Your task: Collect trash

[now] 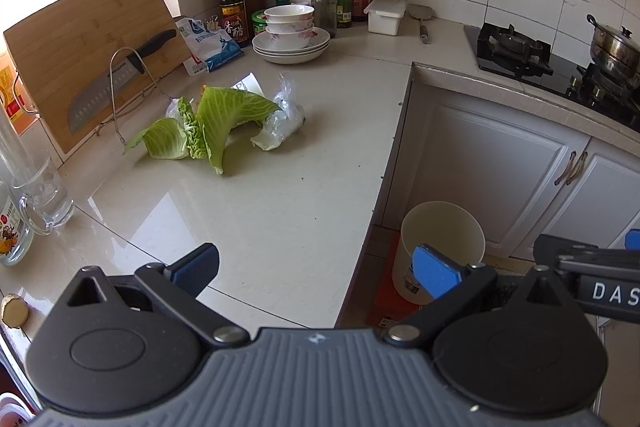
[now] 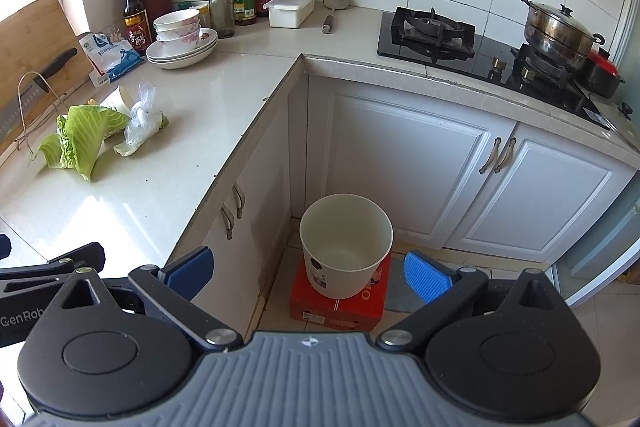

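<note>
Left wrist view, far left of frame: a cutting board (image 1: 80, 39) leans upright with a knife (image 1: 116, 79) resting against it in a wire rack. A glass mug (image 1: 42, 193) stands at lower left.

Centre-left of frame: cabbage leaves (image 1: 212, 123) lie on the countertop (image 1: 280, 207), touching a crumpled plastic bag (image 1: 284, 115) just to their right. Stacked bowls (image 1: 290, 23) sit on plates behind them, upper centre.

Bottom of frame: the left gripper (image 1: 316, 271) hovers above the countertop edge, fingers spread wide, holding nothing.

Lower right of frame: the white bin (image 1: 440, 231) stands on the floor below the countertop.

Right wrist view, lower centre of frame: the right gripper (image 2: 308, 273) is fully spread and empty above the same bin (image 2: 346, 247), which sits on a red box (image 2: 340, 303). The bin's visible interior is bare.

Upper right of frame: a steel pot (image 2: 558, 27) rests on the gas stove (image 2: 436, 31).
</note>
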